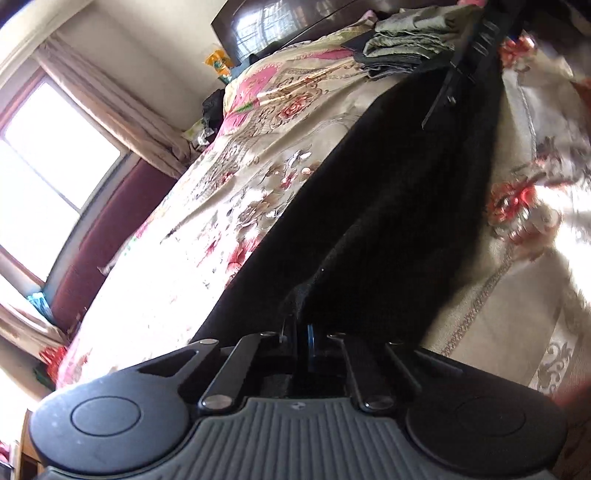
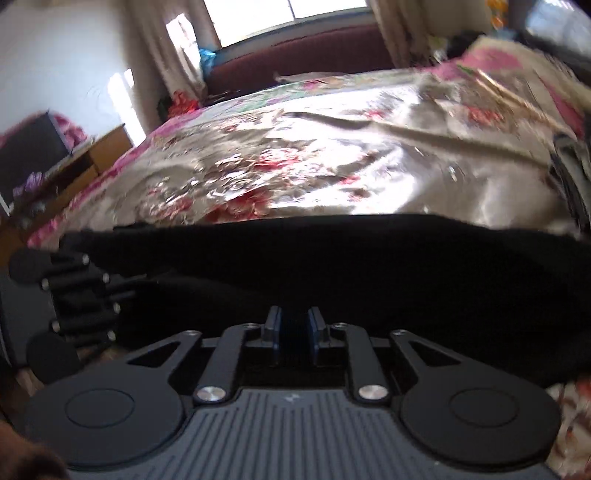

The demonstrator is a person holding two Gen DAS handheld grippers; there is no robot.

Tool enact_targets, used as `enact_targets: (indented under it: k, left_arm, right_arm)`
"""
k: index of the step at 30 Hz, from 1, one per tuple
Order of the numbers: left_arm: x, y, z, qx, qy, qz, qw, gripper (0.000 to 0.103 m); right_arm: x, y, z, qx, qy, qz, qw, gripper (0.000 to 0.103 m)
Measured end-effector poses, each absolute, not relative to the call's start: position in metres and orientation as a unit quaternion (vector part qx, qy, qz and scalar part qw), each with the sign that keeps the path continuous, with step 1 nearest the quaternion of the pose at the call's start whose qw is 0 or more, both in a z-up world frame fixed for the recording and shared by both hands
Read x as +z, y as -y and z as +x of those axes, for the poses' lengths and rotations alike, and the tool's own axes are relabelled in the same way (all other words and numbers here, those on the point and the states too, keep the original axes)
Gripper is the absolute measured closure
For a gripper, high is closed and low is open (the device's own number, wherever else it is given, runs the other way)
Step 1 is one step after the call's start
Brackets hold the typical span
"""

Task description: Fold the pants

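Black pants lie stretched along a floral bed cover, reaching away from my left gripper. That gripper's jaws are closed on the near edge of the pants. In the right wrist view the pants form a dark band across the bed, right in front of my right gripper. Its blue-padded fingers stand close together with black cloth between them. The left gripper shows at the left edge of that view, also at the pants.
A pile of folded greenish clothes sits at the far end of the bed by a dark headboard. A window with curtains is on the left. A wooden cabinet stands beside the bed.
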State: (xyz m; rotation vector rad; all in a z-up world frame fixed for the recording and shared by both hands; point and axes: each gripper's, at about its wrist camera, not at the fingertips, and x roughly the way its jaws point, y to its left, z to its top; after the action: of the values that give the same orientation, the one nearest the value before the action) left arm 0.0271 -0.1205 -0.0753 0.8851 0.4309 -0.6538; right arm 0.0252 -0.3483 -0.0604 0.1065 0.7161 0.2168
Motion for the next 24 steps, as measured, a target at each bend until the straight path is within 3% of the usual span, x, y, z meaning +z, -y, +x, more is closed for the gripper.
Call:
enact_targets:
  k: [1, 2, 5, 8, 9, 11, 12, 15, 17, 18, 19, 20, 21, 24]
  left_arm:
    - [-0.069, 0.119, 0.035, -0.311, -0.218, 0.392, 0.838, 0.081]
    - [-0.062, 0.118, 0.04, -0.312, -0.227, 0.369, 0.845, 0.081]
    - [-0.042, 0.111, 0.053, -0.315, -0.244, 0.312, 0.862, 0.081]
    - [-0.032, 0.104, 0.061, -0.32, -0.258, 0.277, 0.869, 0.081]
    - [-0.032, 0.103, 0.063, -0.323, -0.261, 0.27, 0.869, 0.081]
    - [-0.032, 0.1, 0.064, -0.33, -0.262, 0.268, 0.866, 0.081]
    - [-0.033, 0.1, 0.062, -0.334, -0.262, 0.273, 0.863, 0.081]
    - [-0.036, 0.1, 0.046, -0.333, -0.23, 0.307, 0.861, 0.074]
    - [-0.038, 0.102, 0.032, -0.339, -0.202, 0.322, 0.861, 0.058]
    - [-0.04, 0.104, 0.025, -0.338, -0.186, 0.331, 0.861, 0.04]
    - [-0.045, 0.109, 0.017, -0.332, -0.157, 0.349, 0.862, 0.028]
    - [-0.052, 0.115, 0.012, -0.318, -0.133, 0.371, 0.862, 0.026]
    - [-0.059, 0.122, 0.011, -0.302, -0.123, 0.391, 0.861, 0.029]
    - [-0.063, 0.13, 0.029, -0.289, -0.168, 0.379, 0.862, 0.081]
  right_arm:
    - [-0.059, 0.329, 0.024, 0.118, -0.331, -0.025, 0.936, 0.061]
    - [-0.06, 0.312, 0.022, 0.131, -0.31, -0.092, 0.937, 0.058]
    - [-0.074, 0.271, 0.018, 0.171, -0.264, -0.245, 0.917, 0.057]
    - [-0.095, 0.253, 0.032, 0.182, -0.264, -0.295, 0.9, 0.058]
    - [-0.101, 0.25, 0.038, 0.173, -0.269, -0.302, 0.898, 0.061]
    - [-0.101, 0.251, 0.051, 0.154, -0.281, -0.296, 0.9, 0.09]
    - [-0.093, 0.257, 0.055, 0.152, -0.292, -0.27, 0.905, 0.098]
    - [-0.055, 0.284, 0.062, 0.175, -0.328, -0.16, 0.914, 0.098]
    - [-0.031, 0.3, 0.065, 0.188, -0.346, -0.104, 0.913, 0.098]
    - [-0.022, 0.304, 0.067, 0.193, -0.351, -0.094, 0.911, 0.098]
    - [-0.015, 0.307, 0.069, 0.195, -0.357, -0.089, 0.909, 0.098]
    - [-0.011, 0.309, 0.073, 0.196, -0.363, -0.089, 0.907, 0.098]
    - [-0.008, 0.309, 0.074, 0.197, -0.365, -0.094, 0.905, 0.098]
    - [-0.007, 0.301, 0.074, 0.203, -0.365, -0.138, 0.898, 0.098]
